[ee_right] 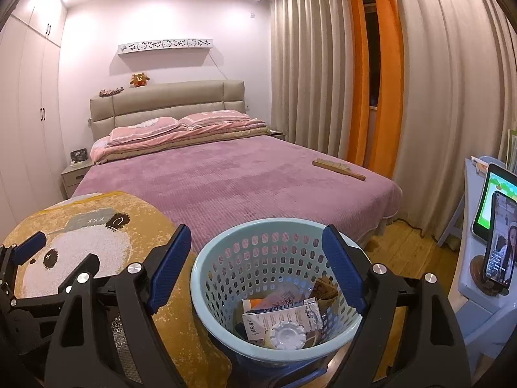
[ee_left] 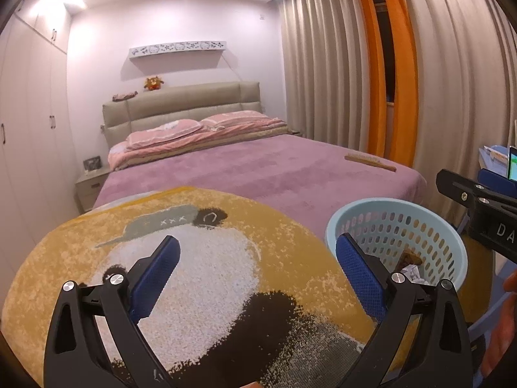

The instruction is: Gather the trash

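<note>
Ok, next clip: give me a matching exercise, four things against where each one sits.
Things:
1. brush
2. carton
3. plush toy
4. phone

Places:
A. on top of the headboard
B. inside the blue basket
C. propped on the stand at the right
D. on the purple bedspread

Pairs: 1-D, 2-B, 3-A, 4-C

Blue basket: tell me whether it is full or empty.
Partly full. The basket holds a carton, a white lid and wrappers, well below its rim.
</note>
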Available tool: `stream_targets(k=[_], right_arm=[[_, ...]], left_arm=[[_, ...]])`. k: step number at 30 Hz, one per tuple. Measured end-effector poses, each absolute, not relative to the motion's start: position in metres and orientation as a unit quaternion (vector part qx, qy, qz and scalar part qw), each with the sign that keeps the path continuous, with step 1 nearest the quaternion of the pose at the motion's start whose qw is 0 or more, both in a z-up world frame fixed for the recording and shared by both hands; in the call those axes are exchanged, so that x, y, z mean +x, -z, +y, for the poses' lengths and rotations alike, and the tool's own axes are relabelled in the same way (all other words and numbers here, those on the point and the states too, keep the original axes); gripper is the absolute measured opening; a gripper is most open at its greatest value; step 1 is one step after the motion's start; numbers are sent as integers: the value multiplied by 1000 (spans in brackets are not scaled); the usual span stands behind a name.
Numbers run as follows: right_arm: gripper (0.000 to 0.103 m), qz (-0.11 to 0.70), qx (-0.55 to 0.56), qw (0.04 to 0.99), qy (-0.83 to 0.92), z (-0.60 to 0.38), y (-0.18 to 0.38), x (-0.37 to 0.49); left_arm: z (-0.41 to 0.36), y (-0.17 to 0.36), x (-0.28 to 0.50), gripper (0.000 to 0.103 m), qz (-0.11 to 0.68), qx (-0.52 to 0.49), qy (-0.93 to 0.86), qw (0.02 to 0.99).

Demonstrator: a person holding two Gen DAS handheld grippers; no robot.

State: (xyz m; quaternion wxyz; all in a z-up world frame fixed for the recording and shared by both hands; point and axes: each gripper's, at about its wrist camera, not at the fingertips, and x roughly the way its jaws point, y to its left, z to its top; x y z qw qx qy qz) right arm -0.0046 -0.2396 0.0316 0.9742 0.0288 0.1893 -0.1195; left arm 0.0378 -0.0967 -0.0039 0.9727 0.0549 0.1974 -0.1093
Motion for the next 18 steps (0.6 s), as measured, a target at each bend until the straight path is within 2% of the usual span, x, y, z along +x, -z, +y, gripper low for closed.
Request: stream_targets(k=[18], right_arm=[[79,205,40,972,108,-240,-26,0]], left_arm=[[-92,4,40,95,205,41,113,971]])
